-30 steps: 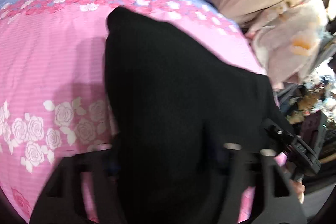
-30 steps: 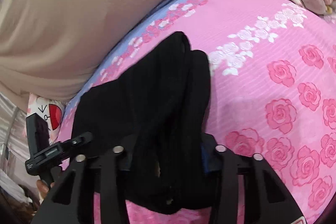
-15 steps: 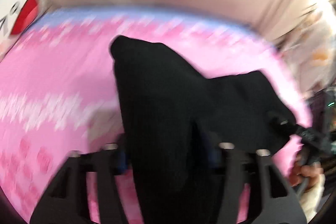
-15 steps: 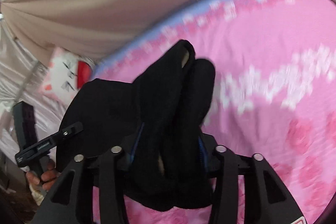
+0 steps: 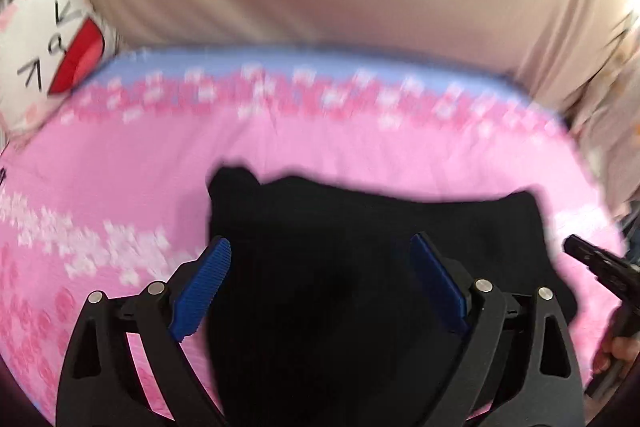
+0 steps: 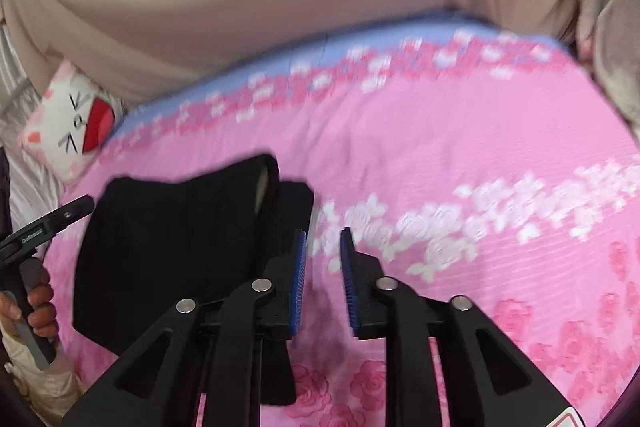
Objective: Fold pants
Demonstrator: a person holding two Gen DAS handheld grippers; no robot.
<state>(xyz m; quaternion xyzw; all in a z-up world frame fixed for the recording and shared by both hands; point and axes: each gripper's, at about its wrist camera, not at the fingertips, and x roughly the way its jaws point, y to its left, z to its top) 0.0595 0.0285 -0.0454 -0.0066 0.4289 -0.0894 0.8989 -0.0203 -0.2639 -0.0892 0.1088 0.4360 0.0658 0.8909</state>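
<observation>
The pants (image 6: 180, 251) lie folded into a compact black stack on the pink bed (image 6: 460, 155), my left gripper (image 5: 320, 279) spread wide over them, my right gripper (image 6: 323, 259) nearly closed beside them, gripping nothing, so only tidying seems left.

A cat-face pillow (image 5: 44, 39) lies beside the pink floral bedsheet (image 6: 460, 155).

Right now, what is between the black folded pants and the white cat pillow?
Only bare pink rose-print bedsheet lies between the black folded pants and the white cat-face pillow; the right wrist view shows it best.
</observation>
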